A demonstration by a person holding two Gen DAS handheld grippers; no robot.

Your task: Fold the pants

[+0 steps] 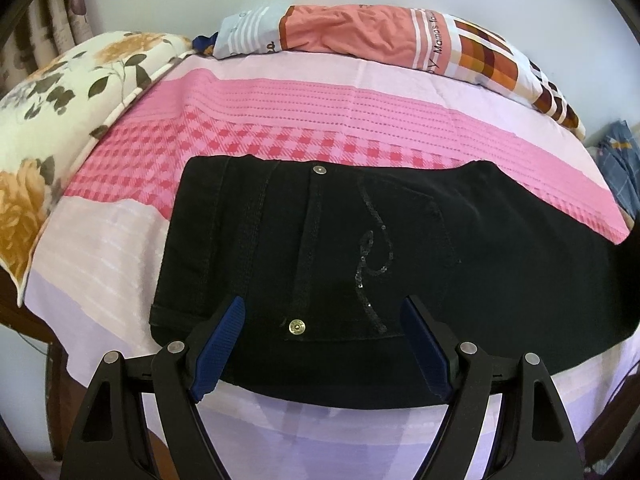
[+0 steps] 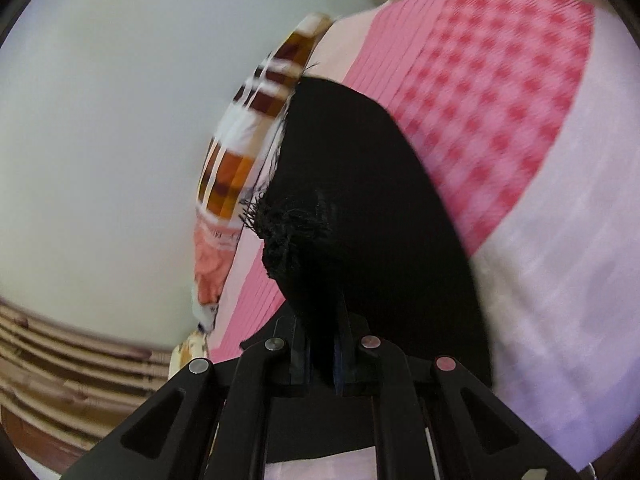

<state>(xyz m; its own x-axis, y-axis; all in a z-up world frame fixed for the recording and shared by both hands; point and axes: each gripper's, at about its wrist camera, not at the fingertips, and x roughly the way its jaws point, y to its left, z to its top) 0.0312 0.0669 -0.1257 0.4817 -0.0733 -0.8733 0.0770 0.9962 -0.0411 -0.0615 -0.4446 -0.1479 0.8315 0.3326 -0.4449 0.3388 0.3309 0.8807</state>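
While the black pants lie flat across the bed, the right gripper has its jaws clamped on the frayed hem of a leg, lifted off the sheet. The left gripper hovers over the waistband, jaws apart and empty. Next, I judge, the hem must travel toward the waist.

Only readable bit is on the striped pillow at the far edge of the bed: "Mamas" runs sideways along a white stripe, then letters cut off. Brass button's stamp is too tiny.
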